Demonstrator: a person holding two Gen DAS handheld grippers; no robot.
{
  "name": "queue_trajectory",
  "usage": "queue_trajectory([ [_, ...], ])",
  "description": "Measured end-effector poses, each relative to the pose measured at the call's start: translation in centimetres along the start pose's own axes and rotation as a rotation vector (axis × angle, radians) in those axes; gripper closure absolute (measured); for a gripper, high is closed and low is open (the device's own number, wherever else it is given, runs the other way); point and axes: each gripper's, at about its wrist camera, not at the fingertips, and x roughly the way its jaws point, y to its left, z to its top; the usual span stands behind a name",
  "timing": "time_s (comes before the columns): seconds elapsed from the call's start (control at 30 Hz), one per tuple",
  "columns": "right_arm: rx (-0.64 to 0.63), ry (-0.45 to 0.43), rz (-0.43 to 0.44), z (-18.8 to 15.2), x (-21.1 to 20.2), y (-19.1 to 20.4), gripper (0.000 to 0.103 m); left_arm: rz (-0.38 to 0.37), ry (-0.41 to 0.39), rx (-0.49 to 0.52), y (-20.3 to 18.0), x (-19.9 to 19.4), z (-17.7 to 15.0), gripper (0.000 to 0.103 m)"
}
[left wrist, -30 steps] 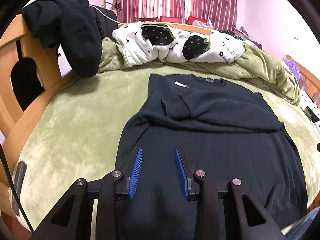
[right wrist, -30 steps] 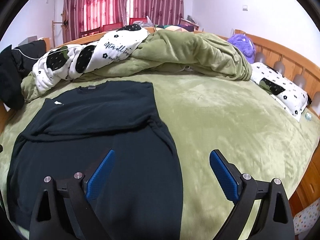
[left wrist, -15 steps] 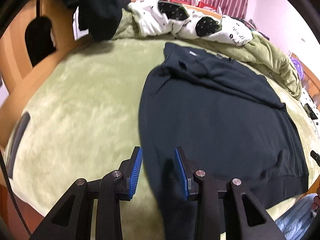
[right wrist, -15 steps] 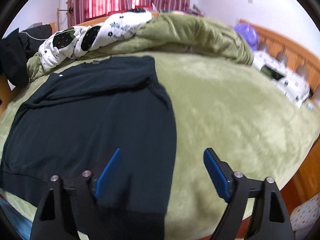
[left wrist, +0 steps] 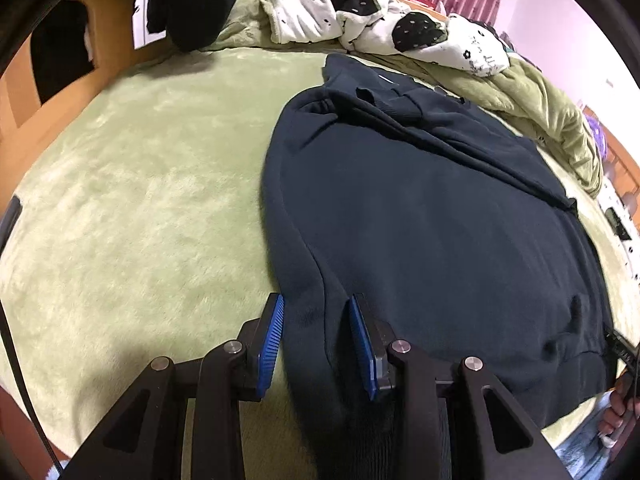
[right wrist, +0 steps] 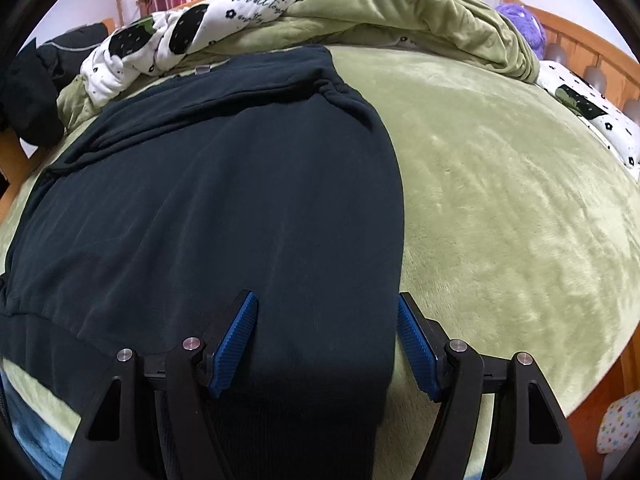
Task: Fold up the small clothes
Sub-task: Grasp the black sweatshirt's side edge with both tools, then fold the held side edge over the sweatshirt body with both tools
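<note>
— Where we look along the left gripper [left wrist: 316, 340], what do we have?

— Our blue pads [left wrist: 271, 336] stand a narrow gap apart, parted, with the left hem corner of the dark sweater [left wrist: 420, 216] lying between them. We cannot tell whether the pads touch the cloth. The sweater lies flat on the green bedcover [left wrist: 140, 208], sleeves folded across the chest, collar toward the far side. Beyond it we see a white spotted quilt [left wrist: 360, 20] bunched against a green blanket [left wrist: 552, 120], and black clothing [left wrist: 192, 0] hanging over the wooden bed frame [left wrist: 24, 92].

— And along the right gripper [right wrist: 326, 344]?

— Our jaws are wider here, open, straddling the sweater's [right wrist: 240, 200] right hem corner; the right pad [right wrist: 416, 352] sits just at the cloth's edge, over the bedcover [right wrist: 500, 200]. The hem reaches the near edge of the bed. Farther off we see the quilt [right wrist: 200, 32], the blanket [right wrist: 400, 12], a purple plush thing [right wrist: 520, 24] and a spotted pillow [right wrist: 588, 112] by the frame.
</note>
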Motion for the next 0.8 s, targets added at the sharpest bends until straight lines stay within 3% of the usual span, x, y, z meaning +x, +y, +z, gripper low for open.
queue_trajectory([
  [0.13, -0.015, -0.020, 0.001, 0.2, 0.2, 0.3, 0.038, 0.012, -0.010, 0.014, -0.7, 0.4, -0.2, 0.073],
  [0.23, -0.012, -0.027, 0.022, 0.3, 0.2, 0.1, 0.048, 0.007, -0.019, 0.024, -0.9, 0.3, -0.5, 0.081],
  [0.3, -0.015, -0.034, 0.027, 0.2, 0.0, 0.1, 0.059, -0.007, -0.023, 0.033, -1.1, 0.1, -0.6, 0.091],
  [0.33, -0.018, -0.037, 0.029, 0.2, -0.1, 0.2, 0.063, -0.006, -0.026, 0.037, -1.1, 0.0, -0.6, 0.092],
  [0.4, -0.025, -0.041, 0.035, 0.2, -0.4, 0.3, 0.082, -0.003, -0.044, 0.039, -1.2, -0.4, -0.6, 0.094],
  [0.47, -0.020, -0.044, 0.047, 0.4, -0.7, 0.3, 0.090, -0.014, -0.059, 0.014, -0.8, -1.0, -0.5, 0.094],
  [0.63, 0.021, -0.070, 0.074, 0.6, -2.2, -0.1, 0.094, -0.054, -0.093, -0.047, 0.5, -3.0, -0.5, 0.095],
  [0.8, 0.030, -0.101, 0.086, 0.8, -4.2, 0.0, 0.094, -0.055, -0.133, -0.029, 0.2, -5.5, -0.8, 0.095],
])
